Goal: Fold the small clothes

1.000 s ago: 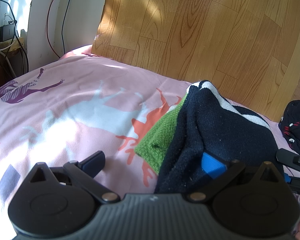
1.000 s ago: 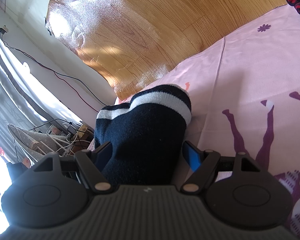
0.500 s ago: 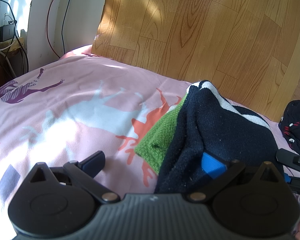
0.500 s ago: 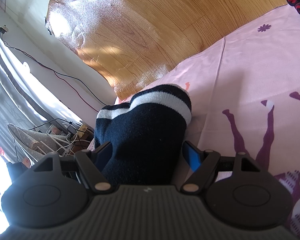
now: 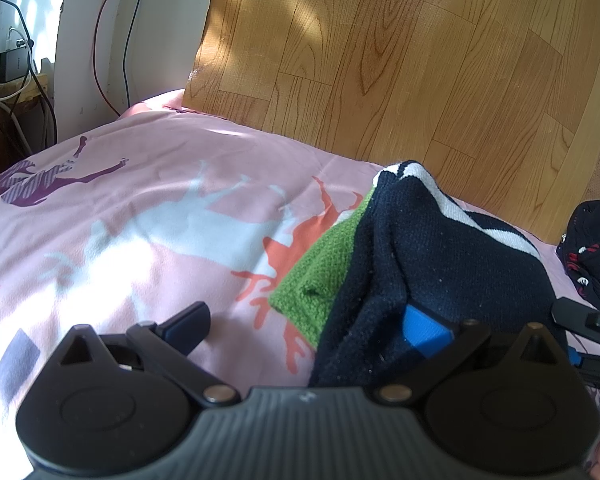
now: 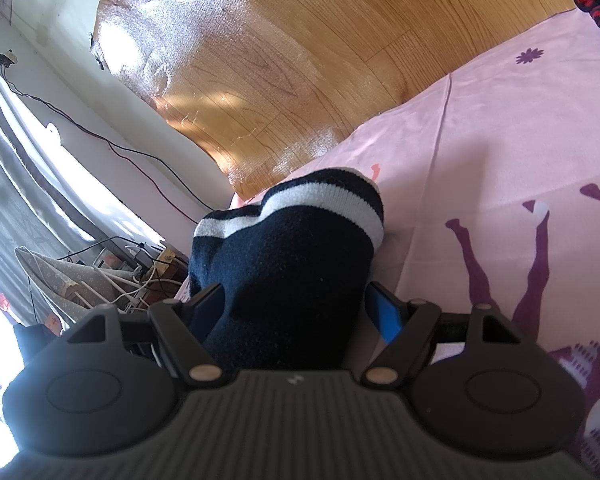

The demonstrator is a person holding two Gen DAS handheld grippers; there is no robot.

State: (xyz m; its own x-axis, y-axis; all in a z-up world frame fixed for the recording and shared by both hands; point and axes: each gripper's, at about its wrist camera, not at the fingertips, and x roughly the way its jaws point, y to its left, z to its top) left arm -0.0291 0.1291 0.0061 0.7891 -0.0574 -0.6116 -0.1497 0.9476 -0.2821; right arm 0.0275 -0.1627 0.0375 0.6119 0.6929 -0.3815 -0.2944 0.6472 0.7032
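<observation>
Two grippers, no change vs. 1 s ago: left gripper (image 5: 306, 324) fingers apart beside navy sock (image 5: 432, 264); right gripper (image 6: 300, 304) fingers straddle it, apart; fold paused.

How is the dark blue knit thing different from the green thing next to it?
The navy knit has white stripes; the green cloth is plain. The navy knit bunches up high and lies partly over the green cloth, which lies low and flat. The navy knit sits between gripper fingers; nothing grips the green cloth. Both rest on the pink sheet.

Fuzzy knit sock (image 6: 292, 264), smooth cotton sheet (image 5: 160, 184), glossy wood-grain board (image 5: 400, 60).
</observation>
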